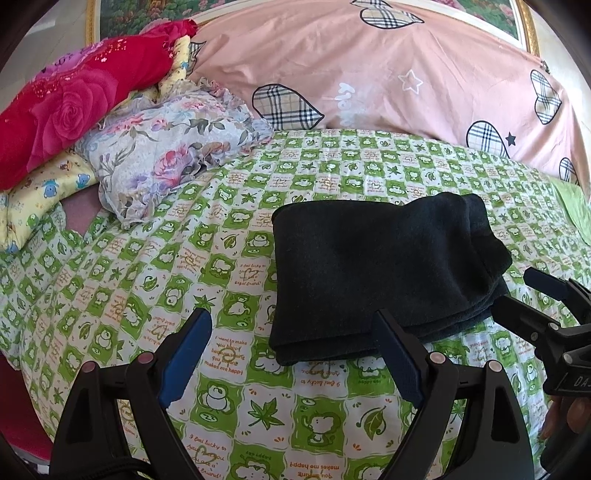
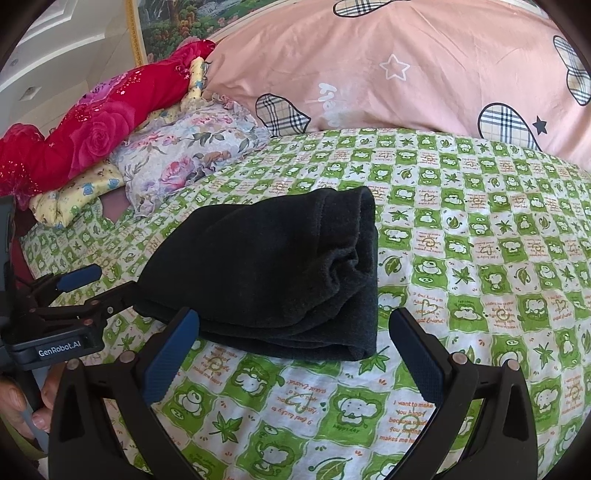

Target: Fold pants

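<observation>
The black pants lie folded into a compact bundle on the green-and-white checked bedsheet; they also show in the right wrist view. My left gripper is open and empty, just short of the bundle's near left corner. My right gripper is open and empty, at the bundle's near edge. In the left wrist view the right gripper shows at the bundle's right side. In the right wrist view the left gripper shows at the bundle's left edge.
A large pink duvet with plaid hearts lies along the back. A floral pillow, a red rose-print cloth and a yellow printed cloth are piled at the back left. A framed picture hangs behind.
</observation>
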Demonstrator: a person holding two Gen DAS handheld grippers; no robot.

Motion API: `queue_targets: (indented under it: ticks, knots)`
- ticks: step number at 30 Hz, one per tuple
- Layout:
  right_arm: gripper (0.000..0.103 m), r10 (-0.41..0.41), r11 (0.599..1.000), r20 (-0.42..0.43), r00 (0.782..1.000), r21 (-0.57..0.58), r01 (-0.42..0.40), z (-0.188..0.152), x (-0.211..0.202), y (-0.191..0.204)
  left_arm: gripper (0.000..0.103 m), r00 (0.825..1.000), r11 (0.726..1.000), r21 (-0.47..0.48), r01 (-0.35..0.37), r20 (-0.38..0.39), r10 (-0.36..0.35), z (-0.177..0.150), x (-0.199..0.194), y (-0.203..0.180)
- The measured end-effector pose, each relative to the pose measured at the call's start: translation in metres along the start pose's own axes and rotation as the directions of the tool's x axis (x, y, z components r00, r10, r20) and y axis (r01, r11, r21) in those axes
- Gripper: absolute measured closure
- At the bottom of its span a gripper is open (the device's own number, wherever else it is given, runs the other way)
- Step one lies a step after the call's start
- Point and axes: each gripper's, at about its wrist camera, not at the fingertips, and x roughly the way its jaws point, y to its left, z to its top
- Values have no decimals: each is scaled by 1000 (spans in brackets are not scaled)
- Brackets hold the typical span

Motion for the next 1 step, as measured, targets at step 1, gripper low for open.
queue_targets:
  ticks: [1]
  knots:
    - [1, 3, 1000, 0, 1000, -1, -3, 0, 0, 0, 14, 1000, 1000, -1, 0, -2, 0, 0, 0, -1]
